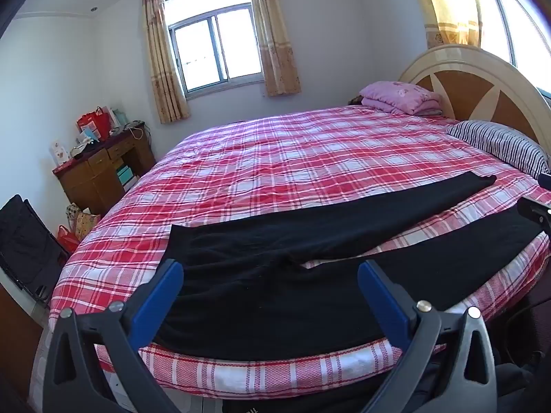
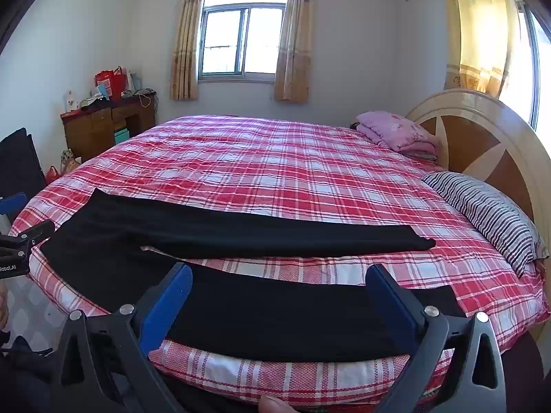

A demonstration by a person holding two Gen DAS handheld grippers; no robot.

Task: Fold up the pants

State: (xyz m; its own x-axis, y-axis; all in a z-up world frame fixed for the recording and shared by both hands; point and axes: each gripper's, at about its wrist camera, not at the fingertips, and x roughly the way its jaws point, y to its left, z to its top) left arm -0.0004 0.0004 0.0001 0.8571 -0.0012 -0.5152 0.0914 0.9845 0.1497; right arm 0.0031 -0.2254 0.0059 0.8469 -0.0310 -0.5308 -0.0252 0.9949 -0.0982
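Note:
Black pants (image 1: 261, 275) lie spread flat along the near edge of a bed with a red plaid sheet (image 1: 275, 158), waist to the left, both legs running right in a narrow V. My left gripper (image 1: 270, 275) is open and empty, hovering over the waist and seat part. My right gripper (image 2: 279, 278) is open and empty above the near leg (image 2: 275, 313); the far leg (image 2: 275, 230) lies beyond it. The right gripper's tip shows at the right edge of the left wrist view (image 1: 535, 211), and the left gripper shows at the left edge of the right wrist view (image 2: 20, 241).
A striped pillow (image 2: 489, 213) and a folded pink blanket (image 2: 396, 130) lie by the wooden headboard (image 2: 482, 137) at the right. A wooden desk (image 2: 103, 124) with bags stands at the back left. A dark folding item (image 1: 24, 241) stands left of the bed.

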